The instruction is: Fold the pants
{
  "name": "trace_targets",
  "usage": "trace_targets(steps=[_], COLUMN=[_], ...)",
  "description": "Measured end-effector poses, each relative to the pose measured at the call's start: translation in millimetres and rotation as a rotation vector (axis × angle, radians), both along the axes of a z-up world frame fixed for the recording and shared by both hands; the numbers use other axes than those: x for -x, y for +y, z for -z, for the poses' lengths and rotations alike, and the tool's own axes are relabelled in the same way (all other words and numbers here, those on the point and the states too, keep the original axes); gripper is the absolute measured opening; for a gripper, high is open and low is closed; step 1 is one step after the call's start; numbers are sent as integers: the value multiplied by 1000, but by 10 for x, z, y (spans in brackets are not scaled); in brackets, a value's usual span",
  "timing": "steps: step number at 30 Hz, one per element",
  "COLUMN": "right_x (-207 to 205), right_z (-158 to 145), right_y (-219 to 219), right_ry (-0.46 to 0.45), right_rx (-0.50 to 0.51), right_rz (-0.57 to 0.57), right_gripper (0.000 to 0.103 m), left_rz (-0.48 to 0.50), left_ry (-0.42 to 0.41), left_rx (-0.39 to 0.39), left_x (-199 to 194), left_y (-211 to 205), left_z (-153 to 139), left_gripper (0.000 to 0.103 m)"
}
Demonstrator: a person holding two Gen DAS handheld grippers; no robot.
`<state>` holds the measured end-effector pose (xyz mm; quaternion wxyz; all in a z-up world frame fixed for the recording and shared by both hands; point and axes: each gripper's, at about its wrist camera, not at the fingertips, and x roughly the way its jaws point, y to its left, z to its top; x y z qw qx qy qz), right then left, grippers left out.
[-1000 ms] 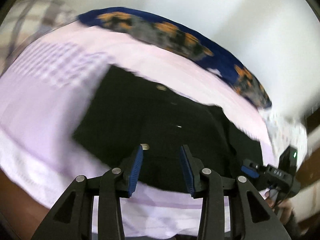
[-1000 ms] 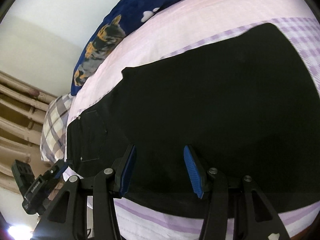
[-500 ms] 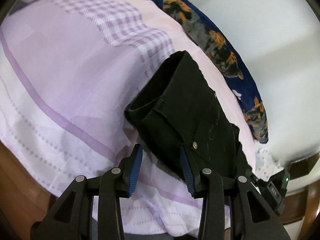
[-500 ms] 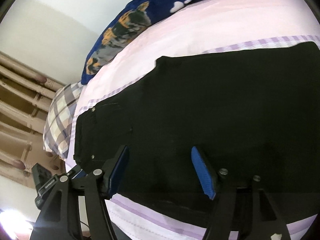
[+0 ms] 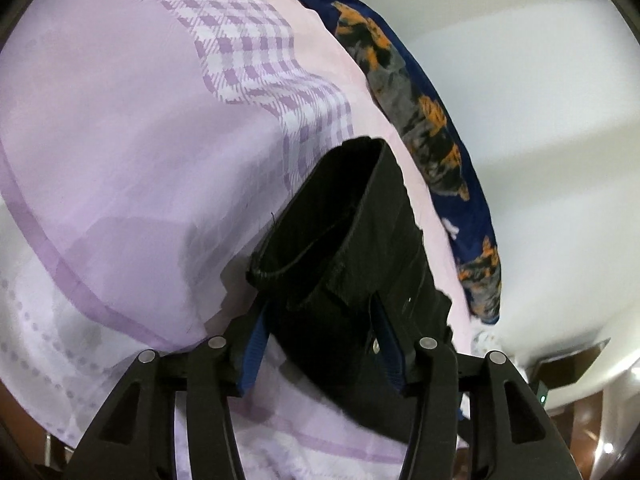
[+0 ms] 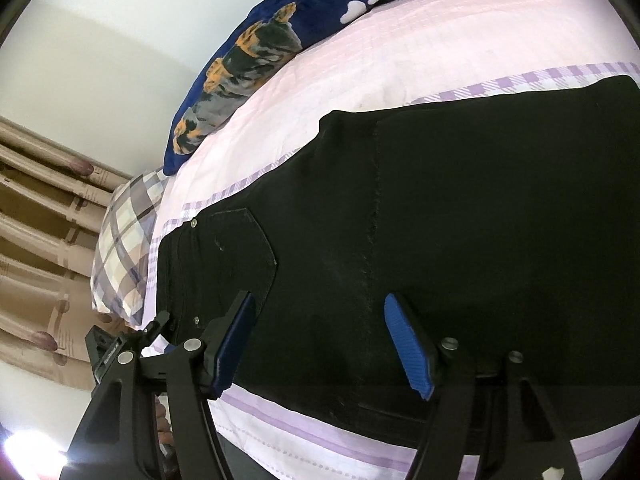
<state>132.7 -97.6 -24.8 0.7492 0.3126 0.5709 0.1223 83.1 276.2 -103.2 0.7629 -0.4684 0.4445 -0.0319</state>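
Black pants (image 5: 360, 240) lie folded lengthwise on the bed, with the open waistband end facing the left wrist view. My left gripper (image 5: 322, 344) straddles the near waist corner by a metal button. Its jaws are opening, the cloth lies between the blue pads (image 5: 256, 336), and I see no pinch. In the right wrist view the pants (image 6: 440, 220) spread wide, back pocket to the left. My right gripper (image 6: 322, 346) hovers open over the near edge of the cloth with nothing gripped.
A lilac checked sheet (image 5: 120, 120) covers the bed. A blue blanket with orange and grey animal print (image 6: 256, 52) lies along the wall side. A plaid pillow (image 6: 124, 240) and a beige curtain (image 6: 40, 220) are at the left. The bed's front edge is just below both grippers.
The left view has swung and dropped from above the pants to their waistband end, and its jaws have widened. The right jaws have spread wider over the cloth.
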Motion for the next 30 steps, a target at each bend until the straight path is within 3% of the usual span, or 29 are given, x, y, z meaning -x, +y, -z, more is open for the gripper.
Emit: trace_targets(steps=[1,3,5,9,12,19,25,30], right_x=[-2,-9,-12,24,83,294,477,620], right_z=[-12,-48,-120,-272,-391,-605,-677,-597], right_y=[-5,-20,-64,-267,-507,-1164,-1548,-1849], right_ry=[-1,-9,-30,-70,-96,-138,-152,-146], right_rx=[-5,-13,-13,-13,2,36,54,56], right_rz=[3,11,23,61,101,212,268,302], right_gripper=[65,65,65,65,65,65,65,65], left_rz=[-6,-8,12,74,199,501,790,988], left_ry=[0,10,0,-80,-197,-444,-506,-377], left_rx=[-2,-53,-117,-249,-358,-443,-443,-454], left_x=[-6,-18,-29,-85,-178,-277,-228,-229], left_y=[1,-20,-80,-328,-722,-1862,-2974,-3736], left_z=[-2,-31,-112,-546,-1013,-1662,-1660,-1193], left_gripper=[50,32,26,24,24,23,23,23])
